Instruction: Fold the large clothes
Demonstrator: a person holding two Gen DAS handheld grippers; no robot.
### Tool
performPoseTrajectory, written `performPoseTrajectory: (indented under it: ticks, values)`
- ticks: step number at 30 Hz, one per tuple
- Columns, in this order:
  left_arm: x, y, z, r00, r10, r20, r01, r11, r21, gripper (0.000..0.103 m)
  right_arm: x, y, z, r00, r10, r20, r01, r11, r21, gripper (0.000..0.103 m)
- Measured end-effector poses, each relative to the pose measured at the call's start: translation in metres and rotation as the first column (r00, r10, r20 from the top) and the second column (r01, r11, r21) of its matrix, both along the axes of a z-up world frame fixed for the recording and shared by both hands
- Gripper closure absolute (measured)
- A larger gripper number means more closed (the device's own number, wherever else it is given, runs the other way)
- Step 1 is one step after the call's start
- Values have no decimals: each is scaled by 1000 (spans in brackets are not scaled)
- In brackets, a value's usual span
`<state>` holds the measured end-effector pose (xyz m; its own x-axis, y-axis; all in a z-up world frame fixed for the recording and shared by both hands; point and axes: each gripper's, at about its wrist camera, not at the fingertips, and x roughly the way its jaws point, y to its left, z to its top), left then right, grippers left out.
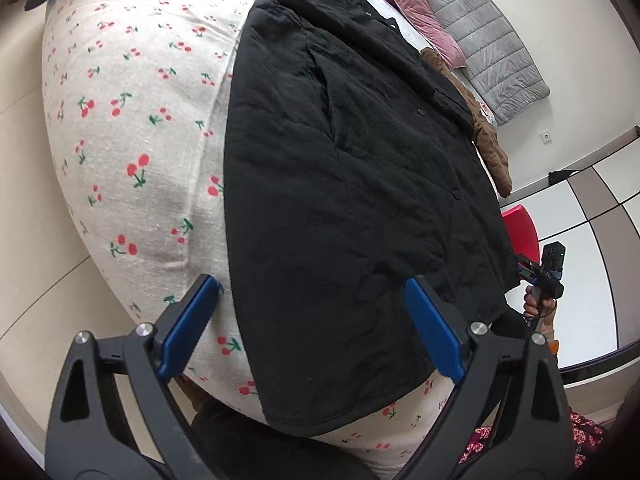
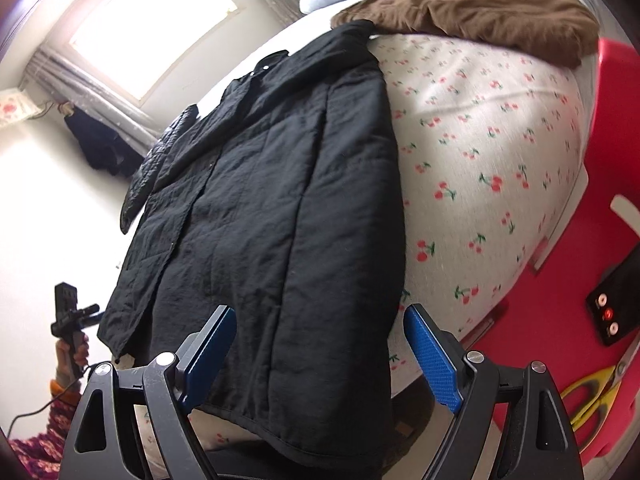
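Note:
A large black quilted jacket (image 1: 352,184) lies flat along the bed, buttons up, collar at the far end, hem at the near edge. It also shows in the right wrist view (image 2: 272,208). My left gripper (image 1: 312,300) is open and empty, hovering over the jacket's near left hem corner. My right gripper (image 2: 320,328) is open and empty, hovering over the near right part of the hem. Each gripper shows in the other's view, the right one (image 1: 544,276) and the left one (image 2: 72,316), at the jacket's side.
The bed has a white sheet with red cherries (image 1: 132,128). A brown garment (image 2: 472,16) lies beyond the jacket, with pink pillows (image 1: 416,12) and a grey quilt (image 1: 492,48) farther back. A red stool (image 2: 568,320) beside the bed holds a black device (image 2: 612,304) and yellow scissors (image 2: 592,396).

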<state>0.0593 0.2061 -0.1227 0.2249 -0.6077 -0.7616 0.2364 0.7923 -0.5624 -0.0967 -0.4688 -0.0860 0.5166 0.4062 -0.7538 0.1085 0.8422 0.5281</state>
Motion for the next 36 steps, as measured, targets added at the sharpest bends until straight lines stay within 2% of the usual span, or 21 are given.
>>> performPoseTrajectory:
  ticks: [4, 7, 9, 15, 19, 24, 28, 30, 31, 32, 33, 34, 35, 36]
  values:
    - [-7, -8, 0, 999, -41, 14, 41, 999, 12, 12, -4, 7, -10, 1000, 18, -16, -18, 1000, 15, 17]
    - [-13, -13, 2, 997, -70, 10, 70, 997, -7, 24, -6, 16, -12, 999, 35, -4, -35, 999, 15, 23]
    - [-18, -15, 4, 996, -92, 3, 92, 995, -32, 36, -6, 22, -13, 1000, 27, 0, -27, 1000, 3, 30]
    - [-22, -21, 7, 994, -105, 6, 105, 994, -39, 51, -9, 26, -14, 1000, 9, 4, -9, 1000, -5, 53]
    - [-22, -26, 8, 993, -113, 16, 113, 993, -17, 54, -10, 27, -15, 1000, 13, 0, -13, 1000, -10, 58]
    - [-20, -31, 8, 994, -112, 11, 112, 994, 3, 54, -12, 19, -26, 1000, -13, -14, 14, 999, 42, 57]
    - [-20, -31, 7, 994, -108, 6, 108, 994, 7, 54, -12, 23, -25, 1000, -10, -17, 11, 1000, 19, 55]
    - [-22, -33, 7, 995, -103, 8, 102, 995, 14, 54, -12, 26, -21, 1000, -5, -19, 5, 1000, 3, 59]
    - [-23, -33, 8, 995, -100, 12, 100, 995, 17, 55, -12, 26, -19, 1000, 0, -14, 0, 1000, -4, 66]
    - [-24, -34, 7, 995, -98, 16, 97, 995, 20, 59, -13, 28, -15, 1000, 6, -5, -6, 1000, -8, 76]
    - [-25, -35, 9, 995, -92, 26, 92, 995, 24, 67, -13, 30, -12, 1000, 8, 6, -8, 1000, -11, 81]
    - [-26, -35, 11, 995, -89, 36, 88, 996, 23, 72, -14, 32, -8, 1000, 7, 23, -7, 1000, -16, 83]
    - [-27, -36, 14, 995, -82, 53, 81, 997, 18, 83, -15, 34, -2, 999, 4, 44, -3, 1000, -18, 86]
    - [-28, -36, 20, 995, -73, 74, 72, 997, 8, 89, -16, 35, 3, 998, 0, 61, 1, 1000, -19, 87]
